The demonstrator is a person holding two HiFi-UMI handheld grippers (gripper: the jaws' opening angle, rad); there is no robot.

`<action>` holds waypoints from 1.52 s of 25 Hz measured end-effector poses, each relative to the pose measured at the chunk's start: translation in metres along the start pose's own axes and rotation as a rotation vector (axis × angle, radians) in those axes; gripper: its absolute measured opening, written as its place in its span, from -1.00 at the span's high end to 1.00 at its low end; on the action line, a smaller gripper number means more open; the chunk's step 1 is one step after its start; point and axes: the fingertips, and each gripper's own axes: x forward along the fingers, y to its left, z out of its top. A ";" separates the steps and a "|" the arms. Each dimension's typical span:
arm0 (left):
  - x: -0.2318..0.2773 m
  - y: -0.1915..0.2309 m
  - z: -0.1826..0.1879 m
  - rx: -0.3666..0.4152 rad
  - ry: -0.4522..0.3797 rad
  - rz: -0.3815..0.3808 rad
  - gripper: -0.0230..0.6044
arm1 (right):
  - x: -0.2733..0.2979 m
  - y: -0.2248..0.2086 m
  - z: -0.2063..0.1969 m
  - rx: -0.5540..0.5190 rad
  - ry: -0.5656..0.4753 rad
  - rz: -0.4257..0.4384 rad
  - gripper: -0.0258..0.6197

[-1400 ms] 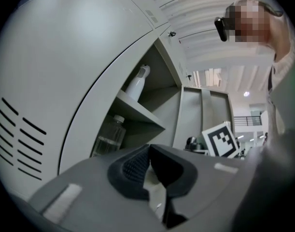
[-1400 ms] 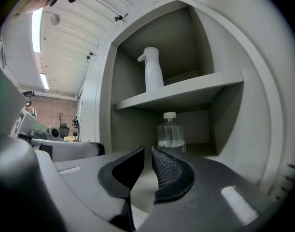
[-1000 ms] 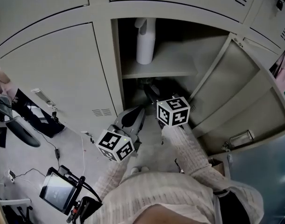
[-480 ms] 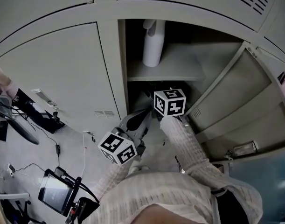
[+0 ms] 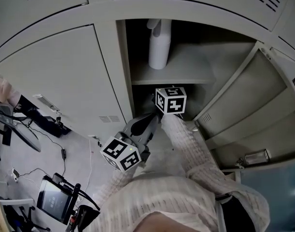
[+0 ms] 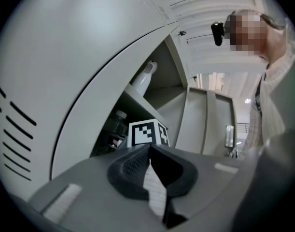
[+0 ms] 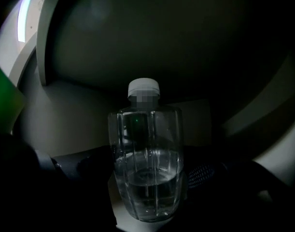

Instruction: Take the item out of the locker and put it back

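Grey metal lockers (image 5: 55, 76) fill the top of the head view, closed doors w/ small vent slots (image 5: 105, 118). Pale grey floor (image 5: 75, 151) at lower left, thin cables (image 5: 55, 144) trailing across it, plus a small screen on a stand (image 5: 53, 199) (too dim to read). In the left gripper view, bright white glow (image 6: 212, 79) beyond the lockers.

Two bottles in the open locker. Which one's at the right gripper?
The clear, white-capped bottle in the lower compartment: it stands between the opening jaws of the right gripper. The white spray bottle sits apart on the upper shelf.
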 end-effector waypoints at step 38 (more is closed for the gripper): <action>-0.016 -0.025 -0.002 -0.028 -0.016 -0.008 0.94 | -0.078 0.027 -0.018 -0.028 0.028 0.056 -0.41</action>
